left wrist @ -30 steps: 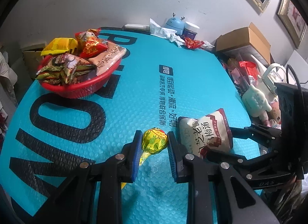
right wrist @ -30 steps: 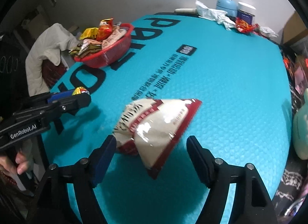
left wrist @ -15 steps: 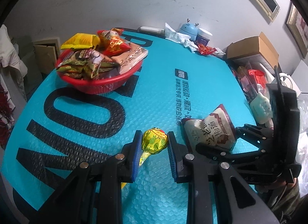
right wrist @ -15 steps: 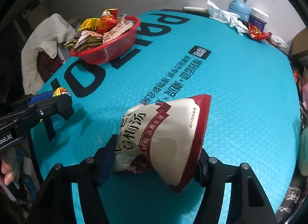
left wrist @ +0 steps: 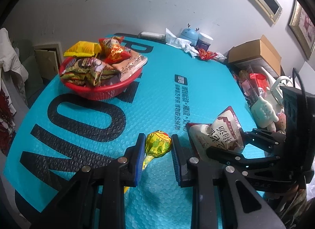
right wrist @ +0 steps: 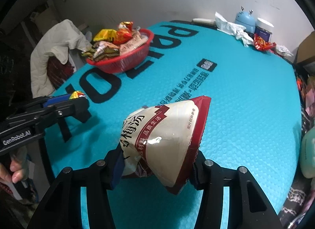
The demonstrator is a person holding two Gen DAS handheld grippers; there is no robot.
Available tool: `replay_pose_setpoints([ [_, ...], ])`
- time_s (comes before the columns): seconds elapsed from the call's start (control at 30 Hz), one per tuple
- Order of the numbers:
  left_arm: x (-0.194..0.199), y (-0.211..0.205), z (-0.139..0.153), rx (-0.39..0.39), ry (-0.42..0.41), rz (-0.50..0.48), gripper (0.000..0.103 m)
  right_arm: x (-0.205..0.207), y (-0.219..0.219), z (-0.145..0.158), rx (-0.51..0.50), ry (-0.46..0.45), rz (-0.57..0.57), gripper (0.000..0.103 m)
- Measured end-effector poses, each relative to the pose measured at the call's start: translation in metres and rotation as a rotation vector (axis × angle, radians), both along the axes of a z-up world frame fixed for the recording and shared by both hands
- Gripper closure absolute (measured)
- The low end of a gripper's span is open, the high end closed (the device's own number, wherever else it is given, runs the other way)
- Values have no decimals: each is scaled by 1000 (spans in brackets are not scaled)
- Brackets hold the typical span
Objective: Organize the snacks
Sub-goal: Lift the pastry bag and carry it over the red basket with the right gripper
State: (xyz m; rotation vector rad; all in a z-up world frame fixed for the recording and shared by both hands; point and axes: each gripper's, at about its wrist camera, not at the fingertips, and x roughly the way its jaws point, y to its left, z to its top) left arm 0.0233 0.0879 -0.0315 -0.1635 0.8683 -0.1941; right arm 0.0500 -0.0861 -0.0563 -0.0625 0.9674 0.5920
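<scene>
- Since the earlier frames, the right gripper [right wrist: 157, 167] has been closing its jaws, and the white-and-red pouch [right wrist: 167, 136] that then lay loose between them is now pinched at its lower end and stands raised off the mat.
- Two grippers are seen; the left gripper [left wrist: 157, 150] is clamped on one lollipop [left wrist: 158, 143], whose head sits between the blue pads [left wrist: 140, 154].
- One red basket [left wrist: 102, 91] is counted, standing on the far left part of the teal mat [left wrist: 196, 95], well apart from both grippers.
- At least five snack packets are heaped in the basket; an exact count cannot be made, as they overlap.
- One yellow packet [left wrist: 82, 49] and one red crinkled packet [left wrist: 115, 49] are seen on top of the heap.
- Hidden: the lollipop's stick is covered by the gripper frame, and the pouch's bottom edge is masked by the right fingers.
- Only fingertips of one hand [right wrist: 16, 172] are visible at the left edge of the right wrist view.
- Clutter beyond the mat's right edge is too crowded to be made out.
- The mat is embossed with a fine honeycomb pattern and printed with large black letters.
- The pouch is glossy, puffed and dark red along its sealed edges; the lollipop wrapper is shiny yellow-green foil; the basket is perforated plastic.
</scene>
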Motion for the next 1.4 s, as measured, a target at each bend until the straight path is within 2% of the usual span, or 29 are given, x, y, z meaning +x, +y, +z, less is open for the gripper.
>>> replay_pose_setpoints([
  [0.23,-9,0,19,13,-51,-8,78,-8,0,29,36,-62,11,50],
  [0.8,-28,19,96,42,-253,12,78,-11,20,101,114,-219,67,50],
  [1.03,-23,30,120,54,-315,31,78,0,35,126,136,-272,94,50],
  [1.4,8,62,135,88,-363,88,78,42,63,147,146,-313,96,50],
])
